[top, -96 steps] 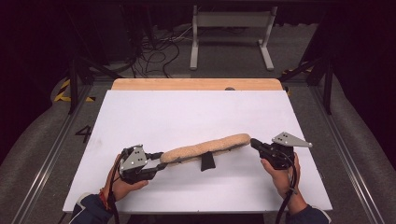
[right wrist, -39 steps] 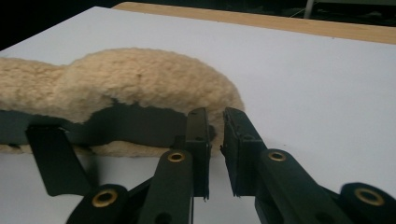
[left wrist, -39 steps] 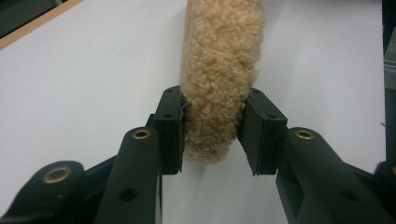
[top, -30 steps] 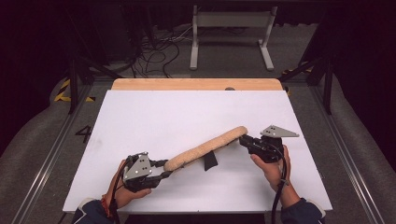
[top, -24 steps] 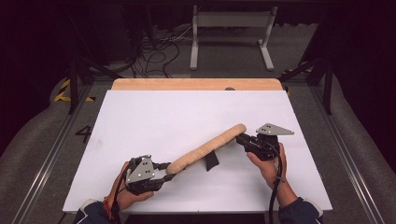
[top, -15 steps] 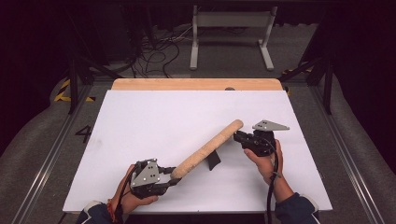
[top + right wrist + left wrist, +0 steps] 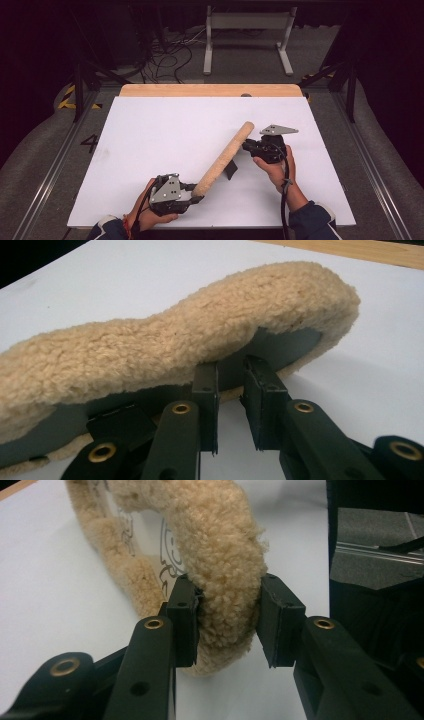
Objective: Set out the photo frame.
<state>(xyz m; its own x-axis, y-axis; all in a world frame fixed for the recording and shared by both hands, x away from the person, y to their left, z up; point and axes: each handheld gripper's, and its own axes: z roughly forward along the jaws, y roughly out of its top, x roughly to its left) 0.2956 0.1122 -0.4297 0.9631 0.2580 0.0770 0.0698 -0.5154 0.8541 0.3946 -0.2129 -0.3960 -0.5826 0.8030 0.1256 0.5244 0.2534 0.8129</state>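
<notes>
Left gripper point(image 7: 227, 625) clamped the fleece cover point(image 7: 222, 160); right gripper point(image 7: 230, 395) apparently pinched its edge. Cover was lifted off the bench point(image 7: 150, 130), not yet placed.

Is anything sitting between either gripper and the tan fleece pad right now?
Nothing visible. The left gripper already pinches the tan fleece pad at its near end; the right gripper sits at its far end, jaws around the grey edge.
</notes>
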